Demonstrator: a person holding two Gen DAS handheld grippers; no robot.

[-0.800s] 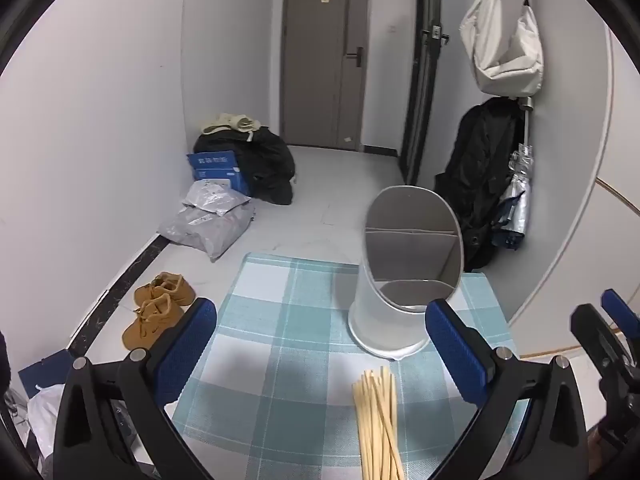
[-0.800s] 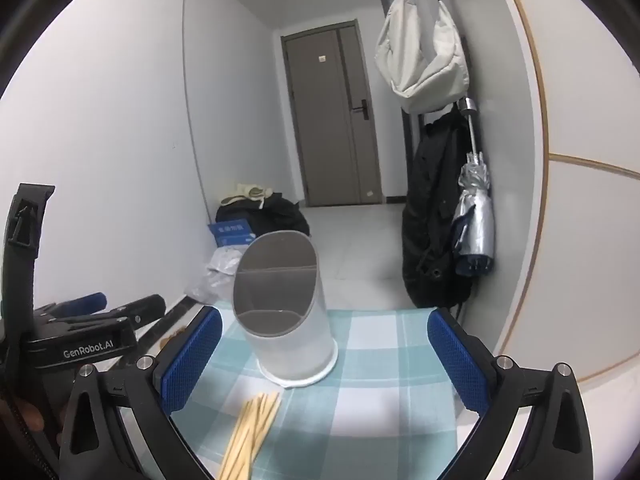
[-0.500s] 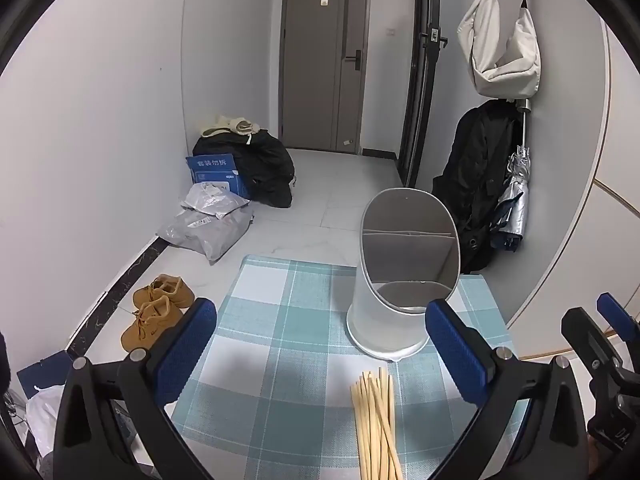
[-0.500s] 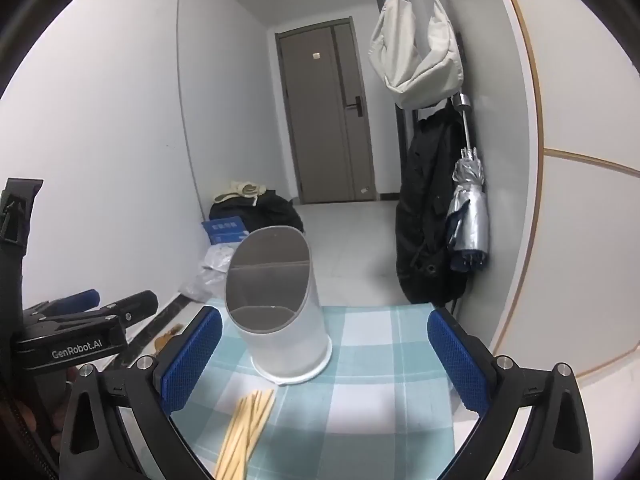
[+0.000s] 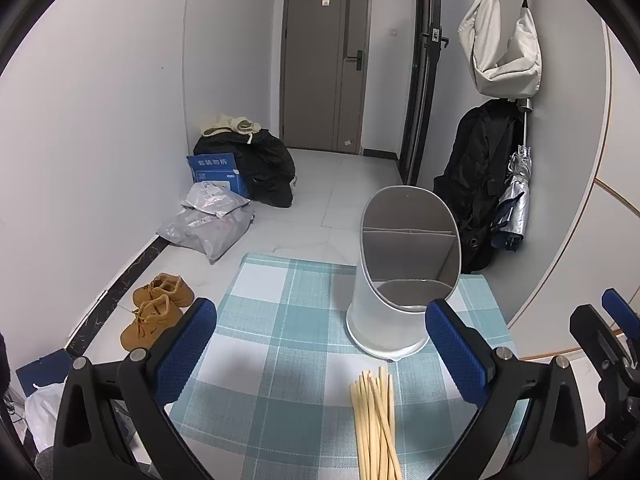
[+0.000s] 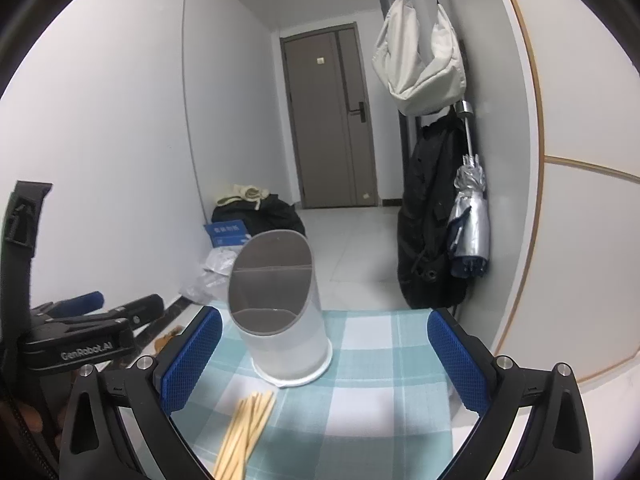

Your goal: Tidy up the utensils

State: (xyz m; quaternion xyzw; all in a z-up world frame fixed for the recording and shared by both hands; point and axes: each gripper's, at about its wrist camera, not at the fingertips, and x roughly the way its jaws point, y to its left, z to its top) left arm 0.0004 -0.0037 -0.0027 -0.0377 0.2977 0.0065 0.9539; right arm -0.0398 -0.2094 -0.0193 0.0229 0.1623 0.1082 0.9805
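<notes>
task not yet begun: chopsticks (image 5: 374, 420) lie bundled on the checked cloth (image 5: 280, 320) just before the empty holder (image 5: 400, 280), left gripper (image 5: 320, 356) and right gripper (image 6: 324, 360) both spread apart, holding nothing.

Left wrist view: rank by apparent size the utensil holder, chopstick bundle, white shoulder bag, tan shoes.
1. utensil holder, largest, though it is near the camera
2. white shoulder bag and chopstick bundle: look alike, and the bundle is cut by the frame edge
3. tan shoes, smallest
</notes>
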